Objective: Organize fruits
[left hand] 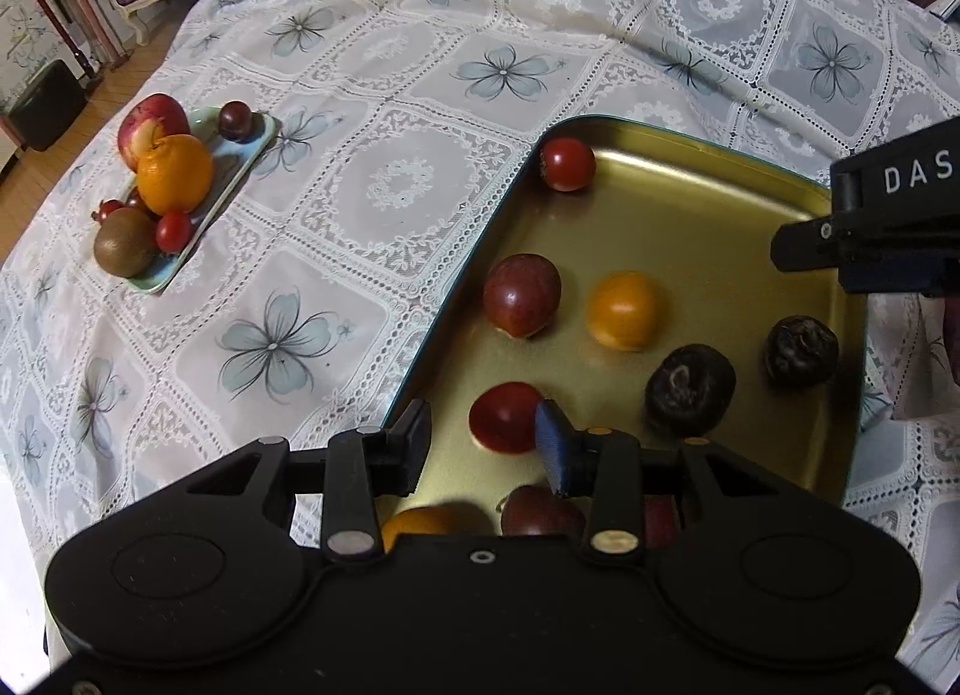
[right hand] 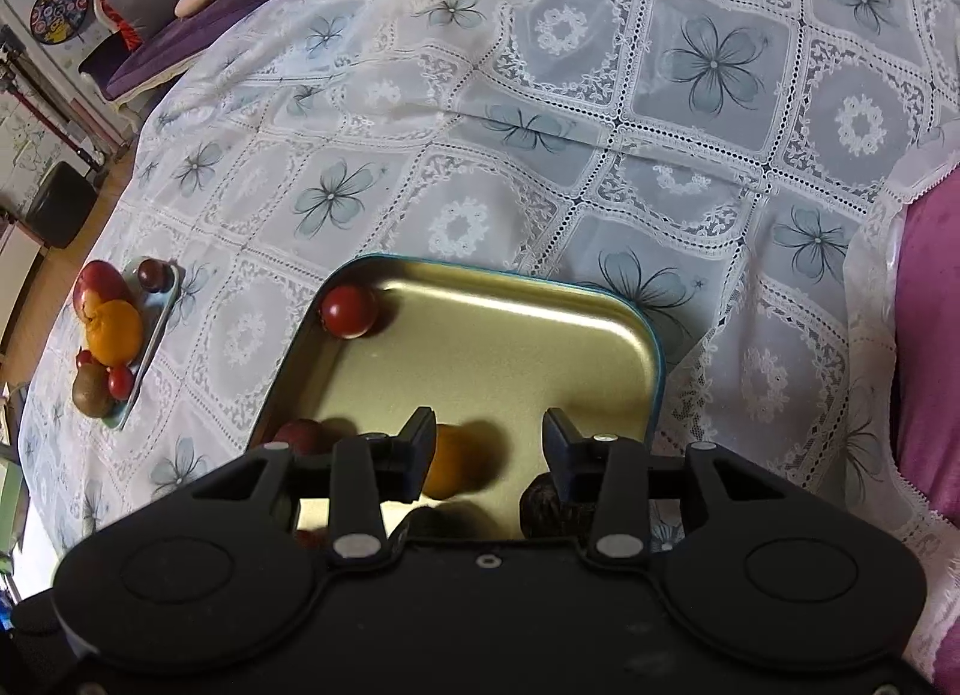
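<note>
A gold metal tray [left hand: 690, 203] holds several loose fruits: a red tomato [left hand: 567, 164] in the far corner, a purple plum [left hand: 522, 294], an orange tomato [left hand: 624, 311], a red tomato [left hand: 504, 418] and two dark wrinkled fruits [left hand: 690, 398]. My left gripper [left hand: 483, 449] is open and empty above the tray's near left side, the red tomato between its fingers' line. My right gripper [right hand: 487, 452] is open and empty over the tray [right hand: 540, 335], just above the orange tomato [right hand: 453, 461]. It also shows in the left wrist view [left hand: 870, 239].
A light green plate [left hand: 240, 155] at the far left holds an apple [left hand: 153, 125], an orange [left hand: 175, 174], a kiwi [left hand: 125, 242], a plum and small tomatoes. A lace flowered tablecloth [left hand: 390, 95] covers the table. A purple sofa [right hand: 150, 53] stands beyond.
</note>
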Motion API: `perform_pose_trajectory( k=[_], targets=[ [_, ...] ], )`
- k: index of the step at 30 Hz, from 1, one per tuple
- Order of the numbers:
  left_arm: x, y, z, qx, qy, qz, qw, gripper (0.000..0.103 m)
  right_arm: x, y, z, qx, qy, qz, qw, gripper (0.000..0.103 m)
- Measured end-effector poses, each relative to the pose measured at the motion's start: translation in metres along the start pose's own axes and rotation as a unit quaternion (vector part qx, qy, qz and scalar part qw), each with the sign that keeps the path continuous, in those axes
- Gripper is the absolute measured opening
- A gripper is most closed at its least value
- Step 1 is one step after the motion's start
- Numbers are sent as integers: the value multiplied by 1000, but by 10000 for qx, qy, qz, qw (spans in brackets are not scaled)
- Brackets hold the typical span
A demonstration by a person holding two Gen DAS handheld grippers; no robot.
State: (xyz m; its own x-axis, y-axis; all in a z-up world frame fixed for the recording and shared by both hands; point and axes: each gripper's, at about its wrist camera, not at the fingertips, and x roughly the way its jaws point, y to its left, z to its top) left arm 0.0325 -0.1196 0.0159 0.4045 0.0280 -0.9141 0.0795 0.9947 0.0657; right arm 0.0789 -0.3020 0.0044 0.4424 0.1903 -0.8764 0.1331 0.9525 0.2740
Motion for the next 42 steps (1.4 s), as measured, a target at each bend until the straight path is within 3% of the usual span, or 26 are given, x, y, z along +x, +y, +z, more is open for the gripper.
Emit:
perform_pose_trajectory(
  k=[5, 10, 17, 42],
  targets=[
    [-11, -1, -9, -6, -119, 91, 9999, 48, -12, 1, -10, 42, 198, -68, 9998, 42],
    [-21, -2, -17, -73, -172, 101, 9998, 48, -22, 7, -25, -341, 322, -297, 9985, 42],
    [-30, -14, -29, -4, -225, 228, 9995, 48, -24, 5, -38, -582, 993, 100, 9933, 42],
    [-57, -37, -52, -303, -312, 298, 9986, 48, -67, -16, -57, -1115, -37, -220, 9935, 42]
  ],
)
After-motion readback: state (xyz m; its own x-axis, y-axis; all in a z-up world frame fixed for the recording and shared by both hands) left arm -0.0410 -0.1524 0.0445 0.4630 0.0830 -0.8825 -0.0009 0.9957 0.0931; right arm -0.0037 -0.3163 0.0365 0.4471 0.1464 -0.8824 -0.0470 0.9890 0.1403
